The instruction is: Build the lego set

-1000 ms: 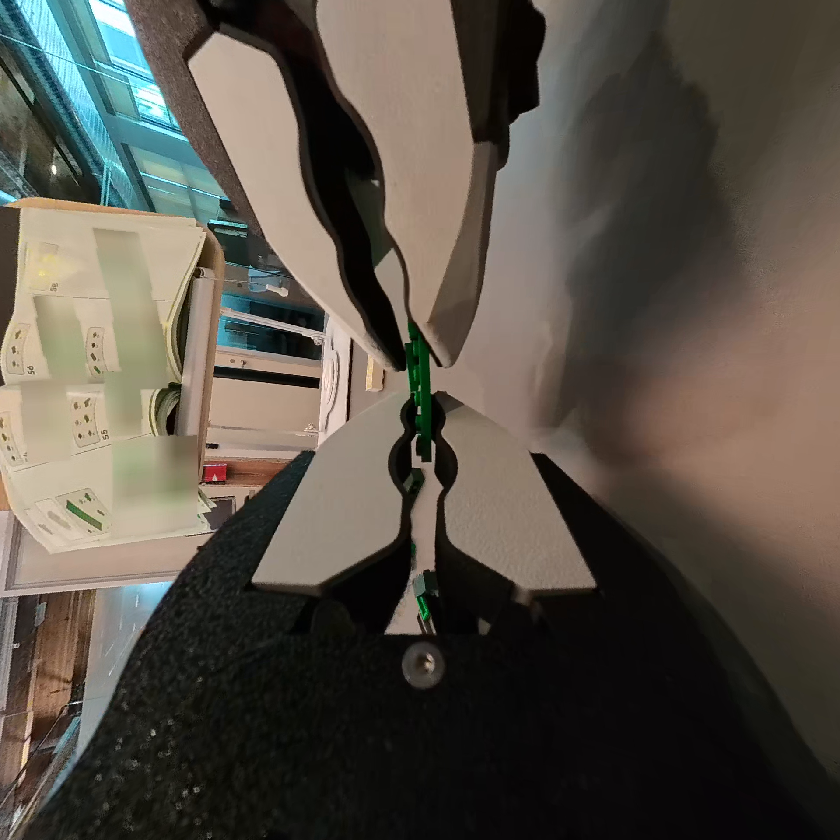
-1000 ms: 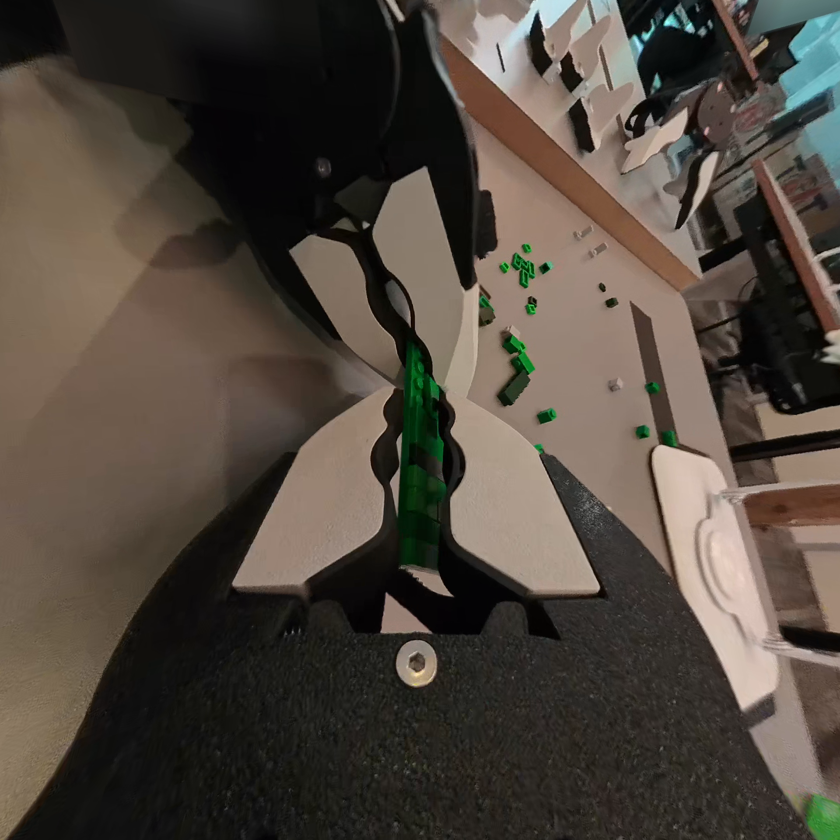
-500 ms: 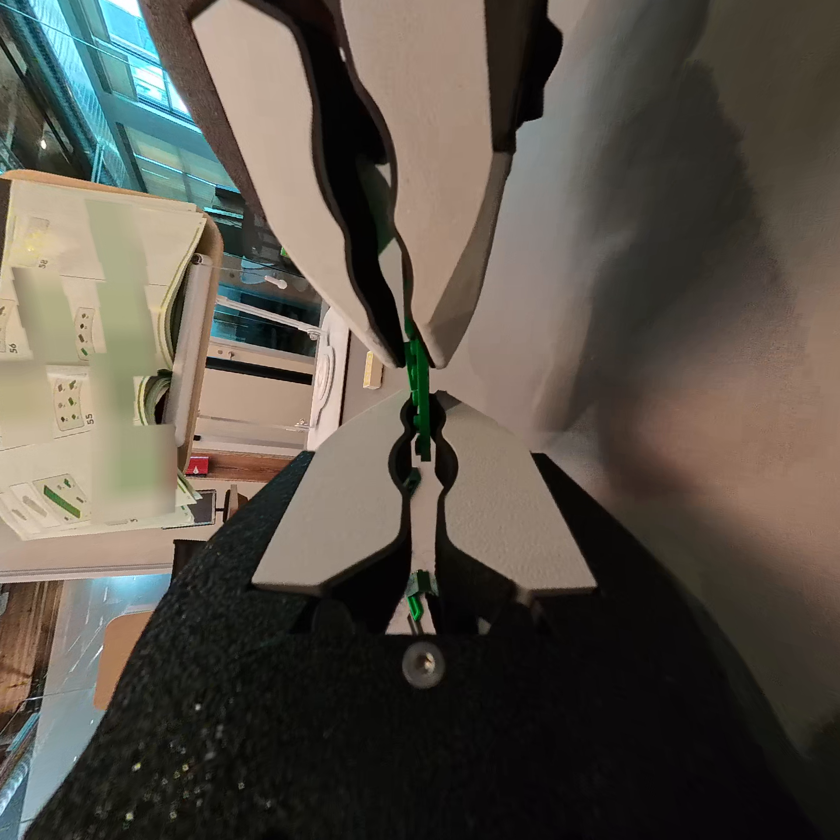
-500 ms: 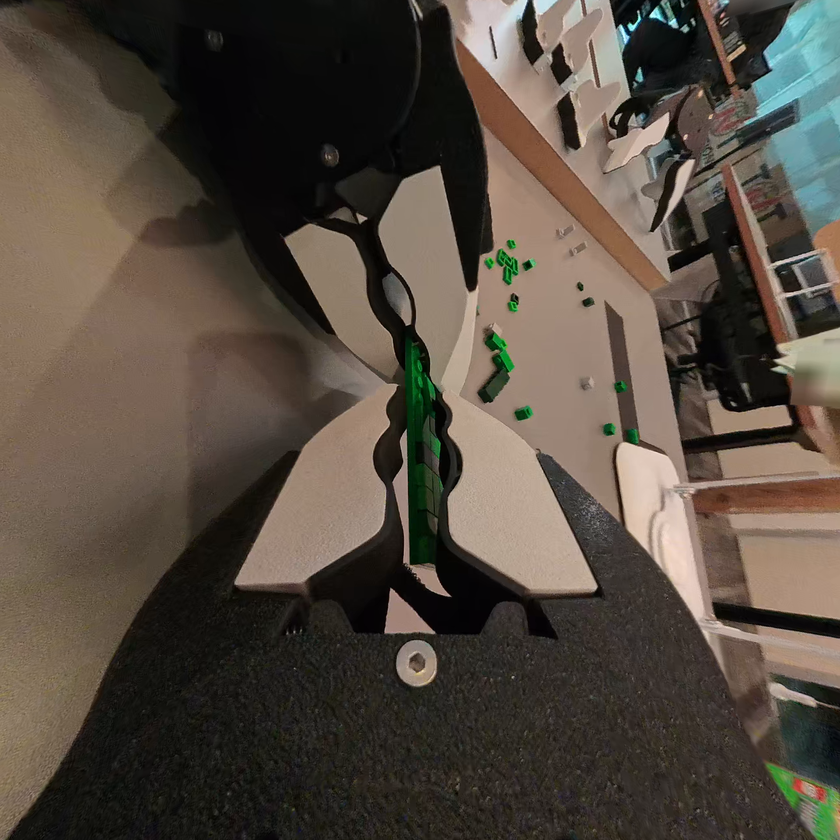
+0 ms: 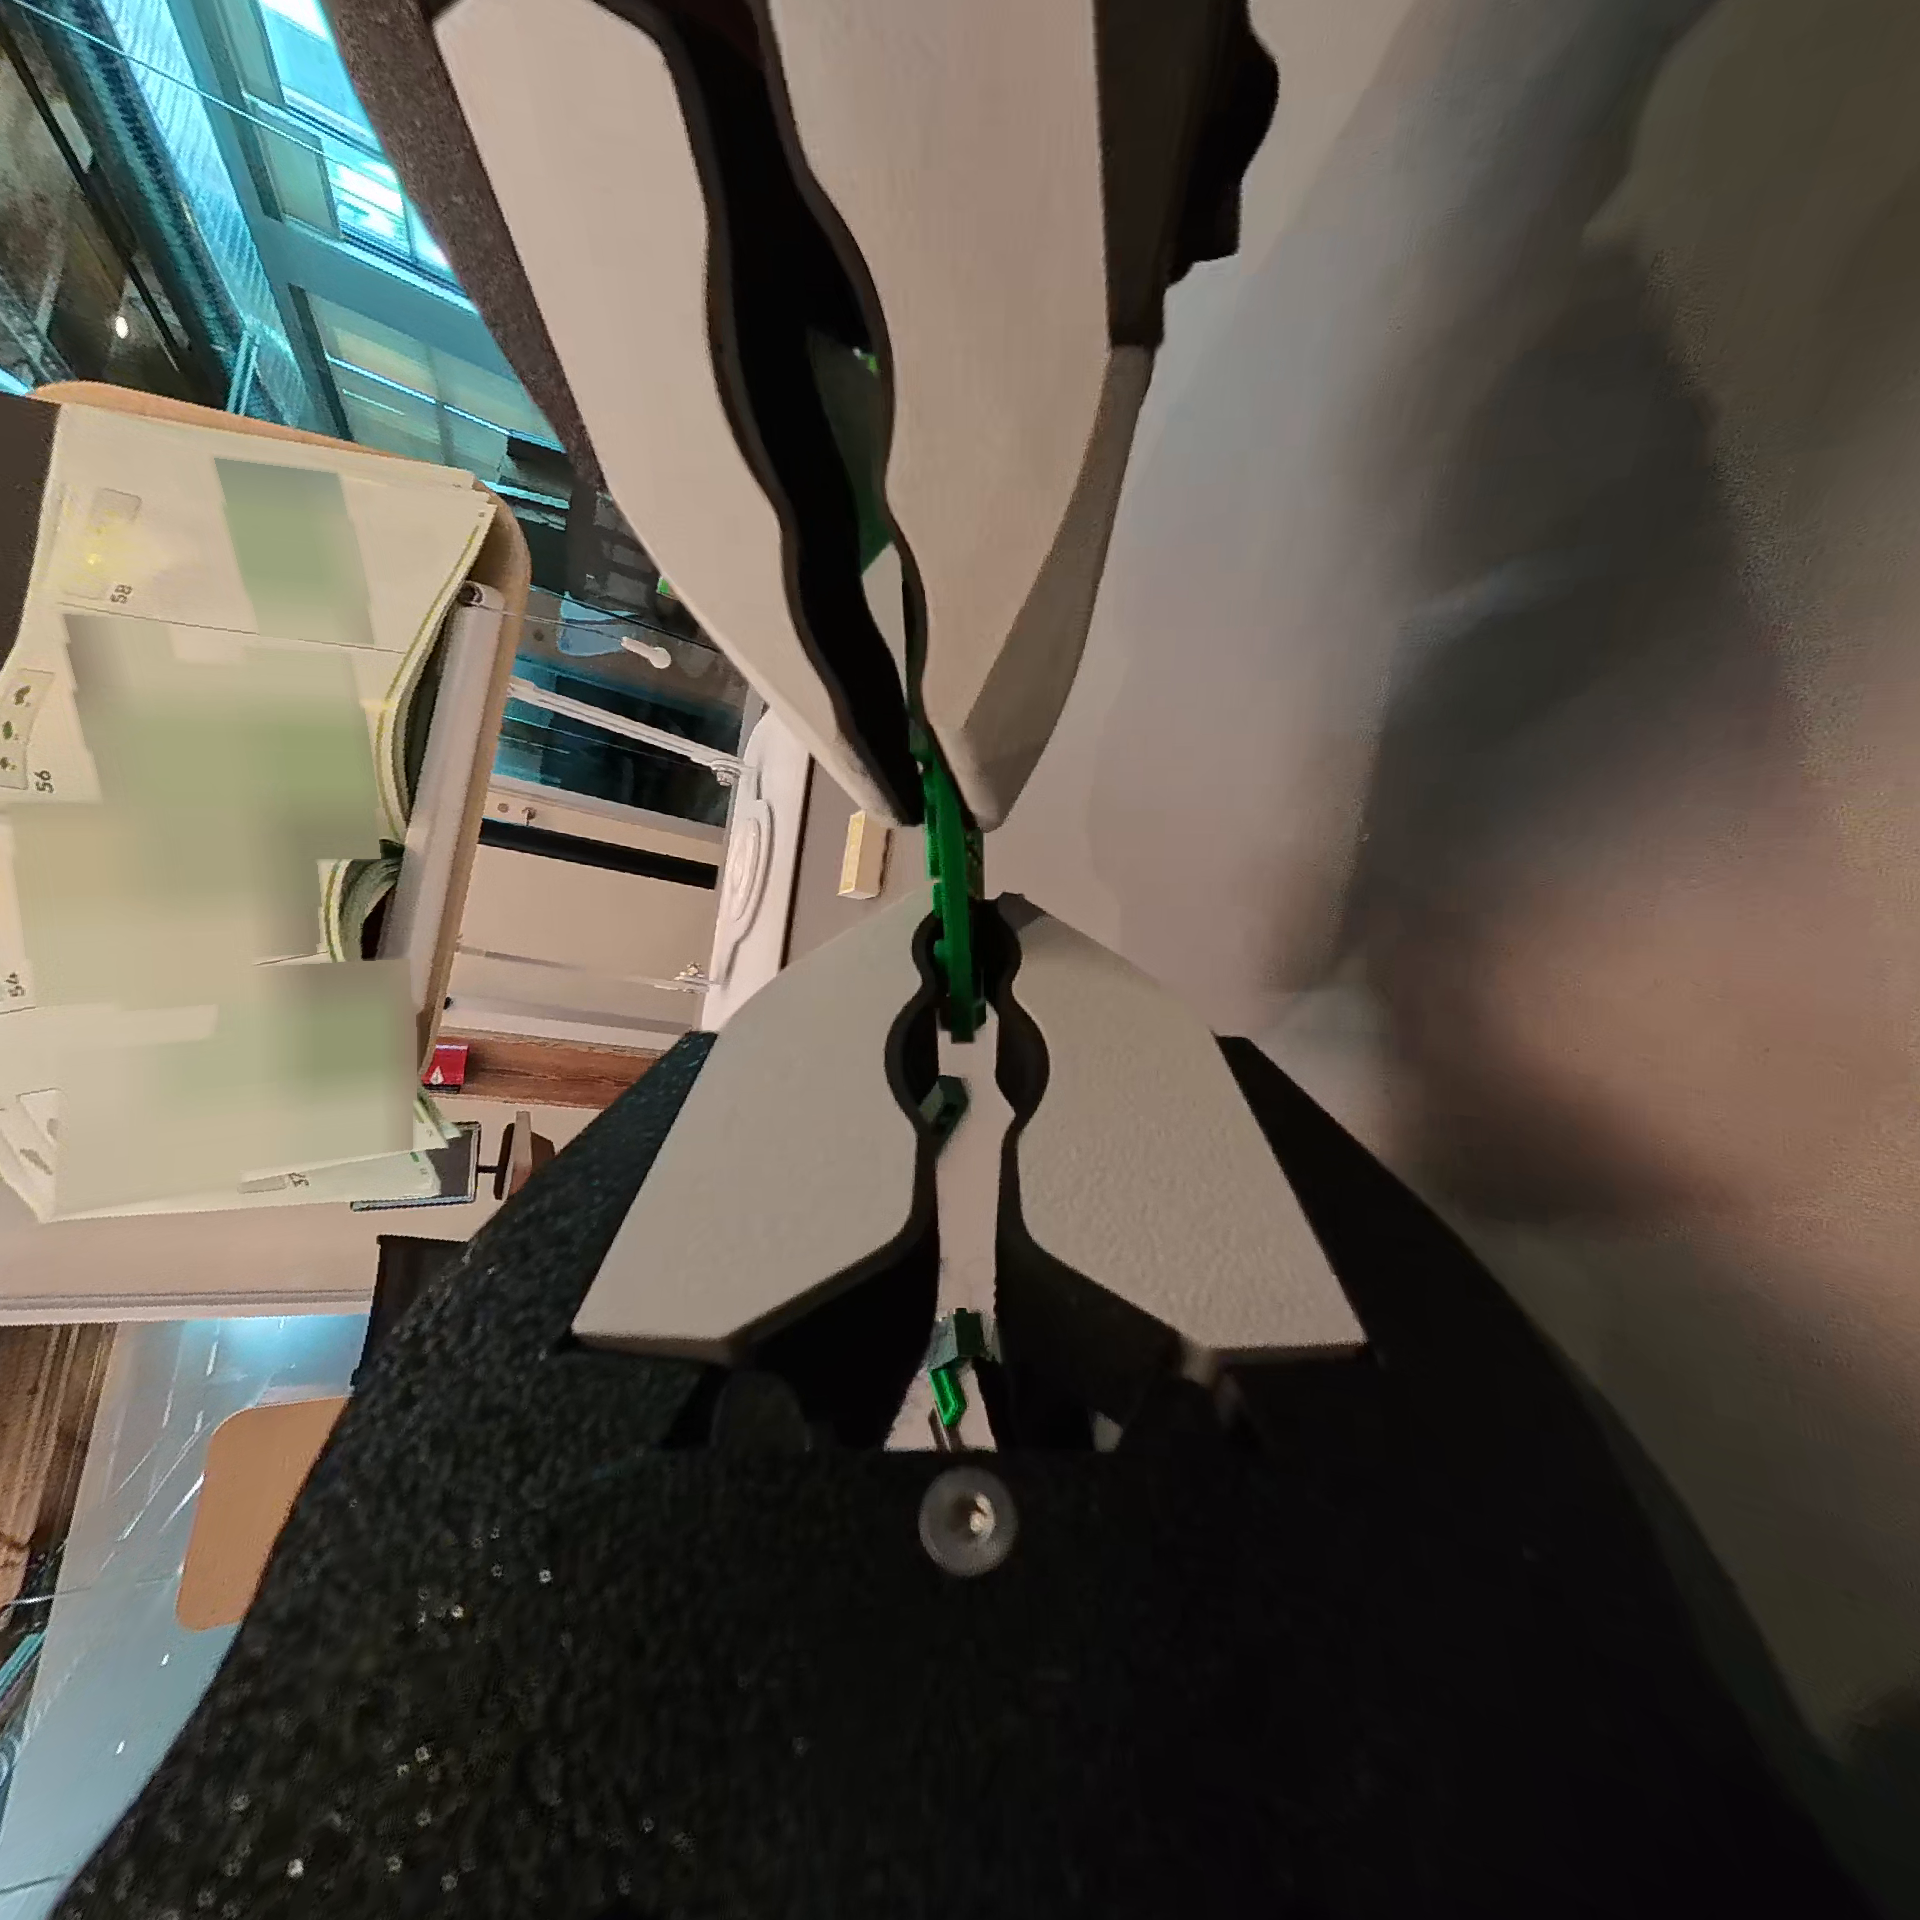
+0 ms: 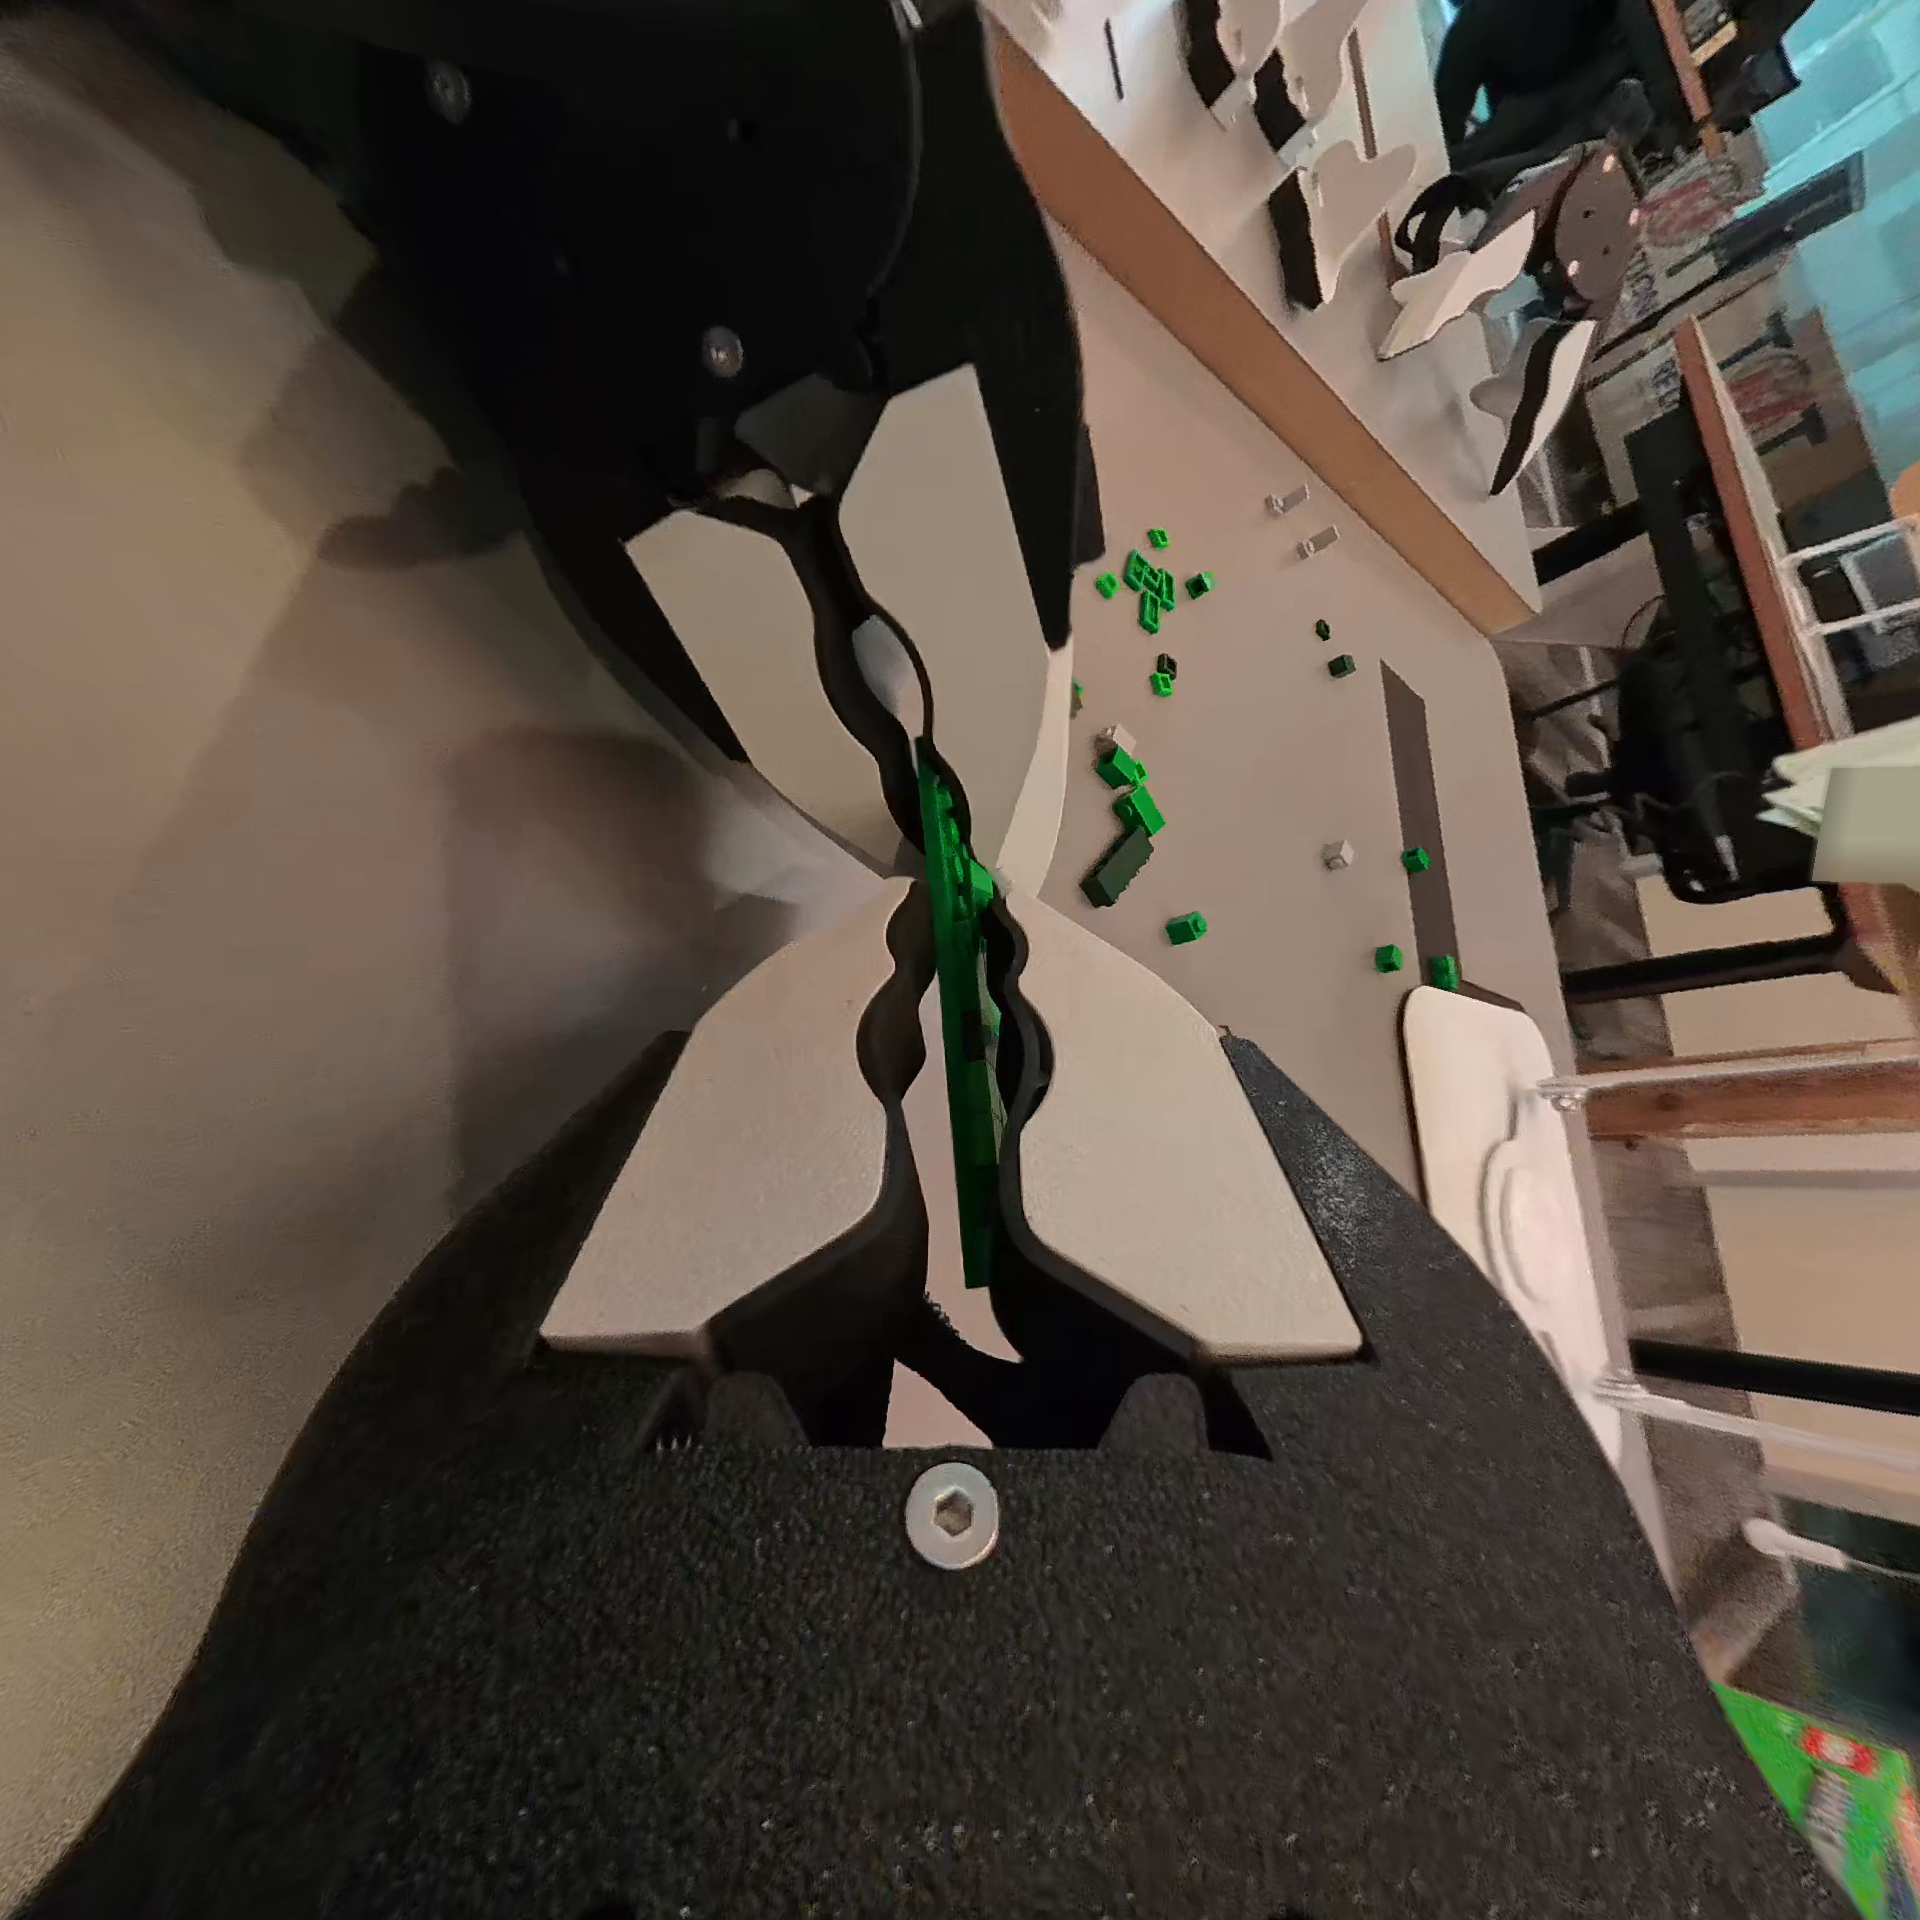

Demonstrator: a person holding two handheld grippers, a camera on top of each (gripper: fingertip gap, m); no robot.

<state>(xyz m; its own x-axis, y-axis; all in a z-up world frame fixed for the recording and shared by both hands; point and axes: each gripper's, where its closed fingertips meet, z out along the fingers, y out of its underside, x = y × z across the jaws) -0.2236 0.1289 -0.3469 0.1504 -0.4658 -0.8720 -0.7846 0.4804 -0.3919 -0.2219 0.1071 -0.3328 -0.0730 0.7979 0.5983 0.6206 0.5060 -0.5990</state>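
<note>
A thin green lego plate assembly [image 5: 956, 935] is held edge-on between both grippers, above the pale table [image 5: 1558, 727]. My left gripper [image 5: 961, 914] is shut on one end of it. My right gripper [image 5: 935, 805] comes in from the top of the left wrist view, shut on the other end, fingertips almost touching mine. In the right wrist view the green plate [image 6: 971, 1091] lies deep between the pads of my right gripper [image 6: 951, 899]. The left gripper [image 6: 956, 831] meets it from above. Most of the plate is hidden by the fingers.
Several loose green bricks [image 6: 1127, 831] and a small cluster [image 6: 1148, 592] lie on the table [image 6: 1268, 727] beyond the grippers. A white tray [image 6: 1507, 1195] and a green box [image 6: 1849, 1766] sit at the right. An open instruction booklet [image 5: 208, 831] stands on the left. The tips of both grippers are at nearly the same place.
Both grippers stay clamped tip to tip on the green plate. The pair has tilted and shifted slightly, so the background has slid in both views.
</note>
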